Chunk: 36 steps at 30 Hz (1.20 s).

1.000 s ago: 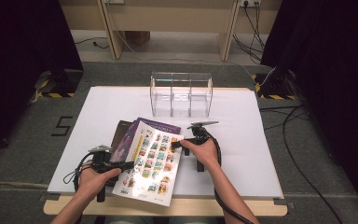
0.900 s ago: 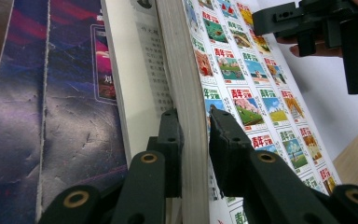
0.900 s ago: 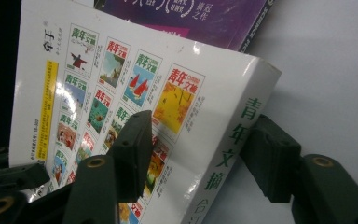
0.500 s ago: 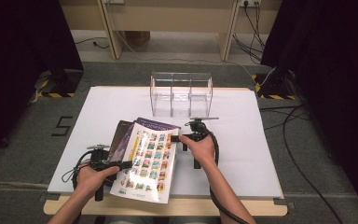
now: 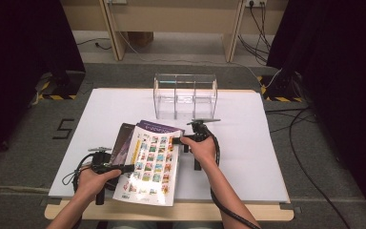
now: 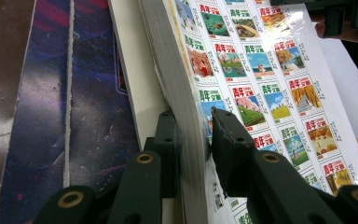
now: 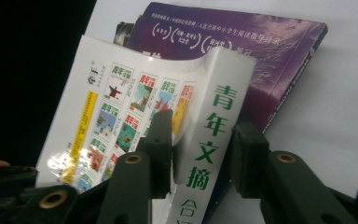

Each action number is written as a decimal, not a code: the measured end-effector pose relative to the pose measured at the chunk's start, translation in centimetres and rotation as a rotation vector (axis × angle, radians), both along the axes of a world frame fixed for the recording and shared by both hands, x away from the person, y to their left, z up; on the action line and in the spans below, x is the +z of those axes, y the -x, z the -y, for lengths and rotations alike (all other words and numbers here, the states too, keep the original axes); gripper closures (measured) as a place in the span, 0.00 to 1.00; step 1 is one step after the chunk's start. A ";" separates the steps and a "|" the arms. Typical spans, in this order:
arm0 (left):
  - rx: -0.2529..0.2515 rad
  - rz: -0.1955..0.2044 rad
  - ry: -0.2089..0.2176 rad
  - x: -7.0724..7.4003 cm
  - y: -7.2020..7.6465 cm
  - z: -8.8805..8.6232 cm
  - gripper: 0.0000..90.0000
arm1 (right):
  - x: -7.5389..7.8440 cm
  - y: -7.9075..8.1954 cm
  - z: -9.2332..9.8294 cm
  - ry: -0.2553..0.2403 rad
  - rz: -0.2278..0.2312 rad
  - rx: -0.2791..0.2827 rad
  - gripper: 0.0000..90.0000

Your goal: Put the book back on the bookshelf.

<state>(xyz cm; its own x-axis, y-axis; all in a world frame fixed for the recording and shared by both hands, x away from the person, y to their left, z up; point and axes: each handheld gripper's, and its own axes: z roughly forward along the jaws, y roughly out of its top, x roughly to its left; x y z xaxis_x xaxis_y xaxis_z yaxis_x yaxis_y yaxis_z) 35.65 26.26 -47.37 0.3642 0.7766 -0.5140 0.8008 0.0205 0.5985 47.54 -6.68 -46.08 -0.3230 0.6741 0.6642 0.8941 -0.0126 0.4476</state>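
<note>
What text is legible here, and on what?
"青年文摘": spine of the white book.
"青年文摘": on each small cover printed on that book's back.
"5": mark on the floor left of the table.
Purple book: white lines in circles, too small to read.
Yellow strip on the white book: blurred.

The magazine (image 5: 150,162) hides most of the purple book (image 5: 158,128) and dark book (image 5: 123,142) beneath it.
</note>
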 end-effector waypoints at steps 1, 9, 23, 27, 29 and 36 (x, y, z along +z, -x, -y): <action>0.004 -0.001 0.006 0.0 0.0 -0.1 0.80 | 0.3 0.0 0.0 -0.022 0.005 0.001 0.76; 0.016 0.037 0.026 0.2 0.8 -0.9 0.68 | 3.1 1.1 -0.9 -0.055 0.097 0.015 0.80; 0.139 0.249 0.032 -0.3 4.8 -3.2 0.68 | 9.9 4.1 -1.4 -0.011 0.353 0.017 0.82; 0.182 0.318 0.014 -0.5 5.1 -3.0 0.66 | 11.7 4.7 -0.8 0.023 0.419 -0.010 0.83; 0.188 0.347 -0.013 -0.5 5.3 -2.9 0.66 | 12.6 5.0 -0.4 0.037 0.456 -0.026 0.83; 0.226 0.389 -0.019 -1.0 5.8 -3.3 0.62 | 14.9 5.5 1.2 0.079 0.543 -0.096 0.83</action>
